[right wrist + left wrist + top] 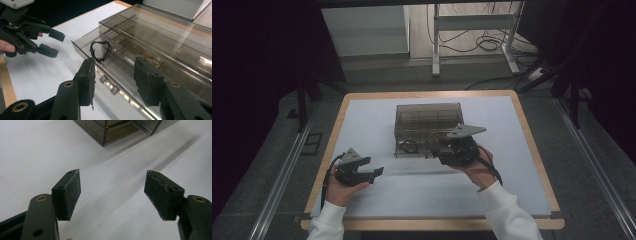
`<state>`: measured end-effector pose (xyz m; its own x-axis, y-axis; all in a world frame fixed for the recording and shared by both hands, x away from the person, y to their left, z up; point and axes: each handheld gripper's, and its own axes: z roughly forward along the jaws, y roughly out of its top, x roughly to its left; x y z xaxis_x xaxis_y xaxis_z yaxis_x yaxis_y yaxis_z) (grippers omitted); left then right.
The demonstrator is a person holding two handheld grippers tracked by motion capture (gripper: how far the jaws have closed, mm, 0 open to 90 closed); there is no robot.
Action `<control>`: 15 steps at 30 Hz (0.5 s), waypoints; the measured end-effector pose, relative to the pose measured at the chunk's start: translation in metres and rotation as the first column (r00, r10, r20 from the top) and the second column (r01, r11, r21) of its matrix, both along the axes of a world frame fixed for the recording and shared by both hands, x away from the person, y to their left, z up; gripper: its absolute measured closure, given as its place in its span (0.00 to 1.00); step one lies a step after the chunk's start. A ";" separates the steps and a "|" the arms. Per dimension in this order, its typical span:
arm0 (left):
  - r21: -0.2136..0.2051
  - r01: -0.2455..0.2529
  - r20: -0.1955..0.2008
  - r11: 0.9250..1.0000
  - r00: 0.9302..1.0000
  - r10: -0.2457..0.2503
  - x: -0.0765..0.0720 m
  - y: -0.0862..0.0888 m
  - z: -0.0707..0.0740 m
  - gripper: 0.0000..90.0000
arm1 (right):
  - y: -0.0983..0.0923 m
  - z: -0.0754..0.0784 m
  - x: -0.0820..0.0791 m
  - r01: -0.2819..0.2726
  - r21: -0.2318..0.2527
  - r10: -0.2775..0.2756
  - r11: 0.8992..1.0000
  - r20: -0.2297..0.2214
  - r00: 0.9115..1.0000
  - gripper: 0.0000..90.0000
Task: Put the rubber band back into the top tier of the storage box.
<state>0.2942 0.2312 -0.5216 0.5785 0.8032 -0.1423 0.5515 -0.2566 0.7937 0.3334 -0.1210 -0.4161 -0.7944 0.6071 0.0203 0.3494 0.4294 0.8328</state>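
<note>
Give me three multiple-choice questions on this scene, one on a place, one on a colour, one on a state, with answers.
1. Where is the black cord loop?
A. in the open drawer
B. on top of the box
C. on the floor

2. What colour is the mat?
A. red
B. white
C. green

3. How is the left gripper?
A. shut on the cord
B. holding the box
C. open, holding nothing

Answers: 1 A, it lies inside the pulled-out drawer. 2 B, the mat looks white. 3 C, its jaws gape over bare mat.

The smoky drawer box (117, 130) is cut off by the top edge
</note>
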 end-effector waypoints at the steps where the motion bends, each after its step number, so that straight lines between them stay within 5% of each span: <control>1: 0.000 0.000 0.000 1.000 1.000 0.000 0.000 0.000 0.000 0.33 | -0.003 -0.001 -0.002 0.004 0.001 -0.004 1.000 0.000 1.000 0.58; 15: 0.006 -0.002 -0.003 1.000 1.000 0.002 0.001 0.001 0.000 0.33 | -0.037 -0.010 -0.017 0.053 0.009 -0.053 0.999 0.000 0.999 0.56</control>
<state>0.2948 0.2326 -0.5218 0.5767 0.8050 -0.1394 0.5541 -0.2600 0.7908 0.3163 -0.1584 -0.4265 -0.7614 0.6477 0.0258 0.3713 0.4032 0.8364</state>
